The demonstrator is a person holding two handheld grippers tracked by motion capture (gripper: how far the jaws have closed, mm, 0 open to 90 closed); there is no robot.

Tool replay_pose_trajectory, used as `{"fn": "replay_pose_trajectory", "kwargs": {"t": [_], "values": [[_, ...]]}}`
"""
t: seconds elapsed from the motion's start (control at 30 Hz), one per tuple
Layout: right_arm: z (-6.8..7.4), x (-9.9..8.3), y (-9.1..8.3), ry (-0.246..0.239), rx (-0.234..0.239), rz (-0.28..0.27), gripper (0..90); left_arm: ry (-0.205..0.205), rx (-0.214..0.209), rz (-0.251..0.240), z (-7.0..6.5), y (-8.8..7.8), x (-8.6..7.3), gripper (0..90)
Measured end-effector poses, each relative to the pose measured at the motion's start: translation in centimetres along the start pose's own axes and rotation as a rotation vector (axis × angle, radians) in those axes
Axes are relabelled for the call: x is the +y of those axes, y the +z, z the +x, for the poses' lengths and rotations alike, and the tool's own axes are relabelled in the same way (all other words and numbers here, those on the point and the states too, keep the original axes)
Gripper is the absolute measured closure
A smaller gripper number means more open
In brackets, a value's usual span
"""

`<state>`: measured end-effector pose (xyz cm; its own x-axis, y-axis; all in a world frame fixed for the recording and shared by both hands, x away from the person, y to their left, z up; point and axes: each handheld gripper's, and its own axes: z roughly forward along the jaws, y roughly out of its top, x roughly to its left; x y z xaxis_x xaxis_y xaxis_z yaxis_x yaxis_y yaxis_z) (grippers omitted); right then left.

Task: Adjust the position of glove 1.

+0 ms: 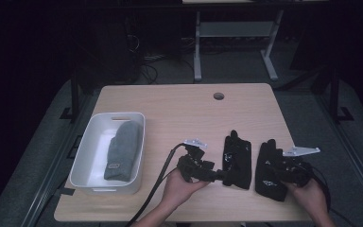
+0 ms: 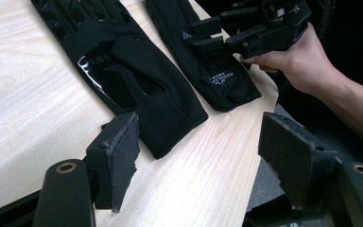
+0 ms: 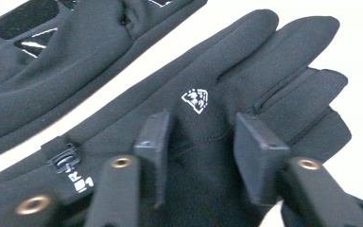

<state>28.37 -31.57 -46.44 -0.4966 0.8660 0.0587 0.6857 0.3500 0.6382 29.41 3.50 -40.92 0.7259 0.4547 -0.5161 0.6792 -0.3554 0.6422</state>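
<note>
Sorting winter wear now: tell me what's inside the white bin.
Inside the white bin lies one grey mitten, cuff label nearest the person. Anything beneath the mitten is covered and cannot be seen.

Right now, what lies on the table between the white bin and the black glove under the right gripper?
In the high view, between the white bin and that glove lie the left gripper and a second black glove.
</note>
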Motion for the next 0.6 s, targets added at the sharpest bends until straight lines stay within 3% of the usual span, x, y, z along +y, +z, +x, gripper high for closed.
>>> {"fn": "replay_pose_trajectory", "kwargs": {"t": [0.2,0.37,0.6], "values": [[0.0,0.1,0.0,0.006,0.033,0.002,73.3,-0.002,0.003,-0.003,0.1,-0.2,-0.1,29.5],[-0.2,0.2,-0.2,0.044,0.052,0.002,75.4,-0.002,0.003,0.003,0.1,-0.1,-0.1,29.4],[-0.4,0.9,-1.8,0.076,0.069,-0.058,75.8,0.002,0.007,-0.001,0.1,-0.3,-0.1,29.2]]}}
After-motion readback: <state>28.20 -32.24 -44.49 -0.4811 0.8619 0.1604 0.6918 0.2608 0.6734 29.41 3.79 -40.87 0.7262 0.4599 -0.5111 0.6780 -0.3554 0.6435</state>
